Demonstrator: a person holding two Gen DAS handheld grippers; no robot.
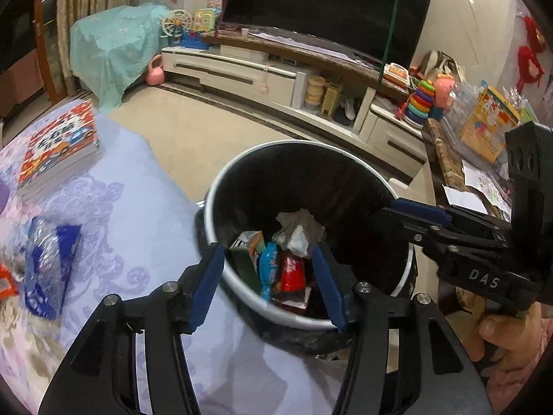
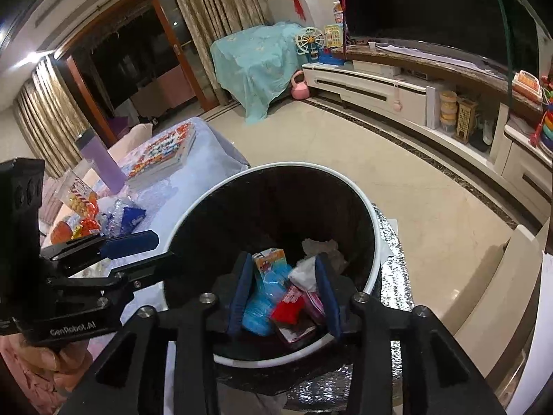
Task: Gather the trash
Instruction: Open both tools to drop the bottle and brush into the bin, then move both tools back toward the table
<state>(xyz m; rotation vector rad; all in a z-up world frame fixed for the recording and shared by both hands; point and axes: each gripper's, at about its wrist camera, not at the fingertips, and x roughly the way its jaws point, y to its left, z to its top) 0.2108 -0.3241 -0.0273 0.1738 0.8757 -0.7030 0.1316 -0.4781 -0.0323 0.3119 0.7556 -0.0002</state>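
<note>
Trash bin: round bin with a white rim and black liner (image 1: 304,186), standing on the floor against the edge of the table; seen from above in both wrist views.
Bin contents: green carton (image 1: 246,252), blue wrapper (image 1: 270,269), red wrapper (image 1: 293,272) and crumpled grey-white tissue (image 1: 300,228), all lying at the bottom.
Left gripper (image 1: 268,285): black frame with blue pads, held over the near rim of the bin; jaws partly apart, nothing between the pads.
Right gripper (image 2: 281,290): same build, held over the bin mouth; jaws partly apart, nothing gripped; the wrappers seen between the pads lie below, in the bin.
Table: surface under a lilac patterned cloth (image 1: 138,200).
Remaining items: crushed clear plastic bottle with a blue label (image 1: 46,263) near the edge of the table facing the bin; orange snack packets (image 2: 81,207) beside it.
Other table items: stack of picture books (image 1: 58,148) and lilac tumbler (image 2: 100,162) at the far end.
</note>
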